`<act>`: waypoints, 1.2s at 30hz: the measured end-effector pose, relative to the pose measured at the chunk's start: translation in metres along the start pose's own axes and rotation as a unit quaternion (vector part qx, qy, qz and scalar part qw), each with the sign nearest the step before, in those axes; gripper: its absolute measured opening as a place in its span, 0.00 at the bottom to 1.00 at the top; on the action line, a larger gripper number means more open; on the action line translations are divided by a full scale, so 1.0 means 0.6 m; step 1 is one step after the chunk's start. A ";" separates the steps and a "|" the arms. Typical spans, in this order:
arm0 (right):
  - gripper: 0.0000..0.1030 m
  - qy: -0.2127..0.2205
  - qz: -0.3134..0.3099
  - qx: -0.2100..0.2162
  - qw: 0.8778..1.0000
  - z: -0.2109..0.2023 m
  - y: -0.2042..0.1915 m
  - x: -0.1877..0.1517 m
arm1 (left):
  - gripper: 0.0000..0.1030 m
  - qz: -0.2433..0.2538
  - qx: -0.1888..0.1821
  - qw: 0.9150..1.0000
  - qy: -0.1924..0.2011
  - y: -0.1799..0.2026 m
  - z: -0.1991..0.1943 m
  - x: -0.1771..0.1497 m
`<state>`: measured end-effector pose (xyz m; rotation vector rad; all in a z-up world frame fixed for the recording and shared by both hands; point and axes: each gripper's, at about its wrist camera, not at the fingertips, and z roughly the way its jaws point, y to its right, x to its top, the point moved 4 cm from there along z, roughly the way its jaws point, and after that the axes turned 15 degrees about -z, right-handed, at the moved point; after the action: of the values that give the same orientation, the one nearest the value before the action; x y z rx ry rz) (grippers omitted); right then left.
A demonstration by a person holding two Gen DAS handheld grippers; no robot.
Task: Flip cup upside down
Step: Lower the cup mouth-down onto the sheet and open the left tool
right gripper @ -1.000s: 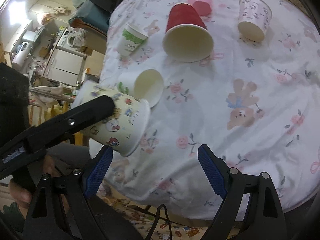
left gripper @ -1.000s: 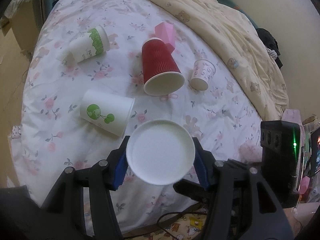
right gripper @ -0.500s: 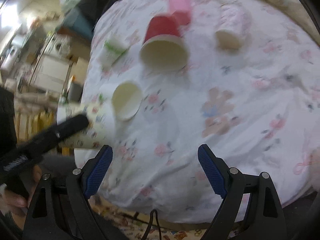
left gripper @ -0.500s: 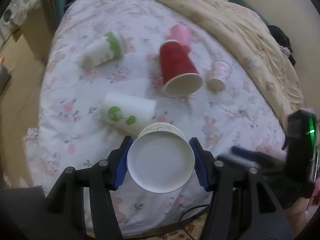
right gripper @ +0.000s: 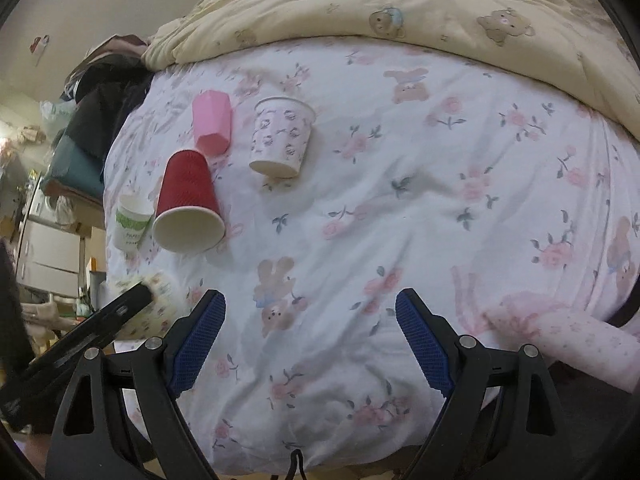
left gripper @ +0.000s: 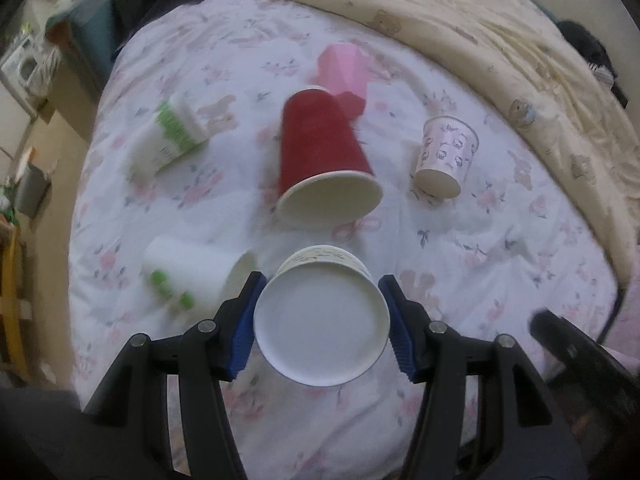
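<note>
My left gripper (left gripper: 322, 320) is shut on a cartoon-printed paper cup (left gripper: 322, 322), whose white bottom faces the camera, above the near part of the bed. The same cup shows in the right wrist view (right gripper: 158, 298) at the lower left, held by the left gripper's dark finger. My right gripper (right gripper: 310, 338) is open and empty over the floral sheet (right gripper: 400, 220).
On the sheet lie a red cup (left gripper: 320, 160), a pink faceted cup (left gripper: 344, 76), a small pink-print cup (left gripper: 444, 156), a green-banded cup (left gripper: 168, 136) and a white cup with green dots (left gripper: 192, 272). A cream bear quilt (left gripper: 500, 40) covers the far side.
My left gripper moved forward over the bed with the cup still in it. My right gripper swung right and away; the held cup slid to the lower left of its view.
</note>
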<state>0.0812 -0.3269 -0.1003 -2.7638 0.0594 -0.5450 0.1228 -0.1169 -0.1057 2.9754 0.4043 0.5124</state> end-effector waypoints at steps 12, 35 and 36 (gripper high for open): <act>0.87 0.002 -0.008 0.000 1.000 0.000 -0.007 0.009 | 0.52 0.005 0.044 0.999 -0.020 0.029 0.087 0.003; 0.87 0.024 -0.017 -0.017 0.999 -0.009 -0.018 0.022 | 0.77 0.017 0.020 0.999 -0.026 0.023 0.099 -0.008; 0.87 0.025 -0.017 -0.017 0.999 -0.010 -0.017 0.022 | 0.77 0.015 0.012 1.000 -0.024 0.025 0.090 -0.008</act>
<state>0.0910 -0.3202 -0.0872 -2.7892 0.0337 -0.6278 0.1406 -0.1351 -0.1559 3.0143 0.3634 0.4416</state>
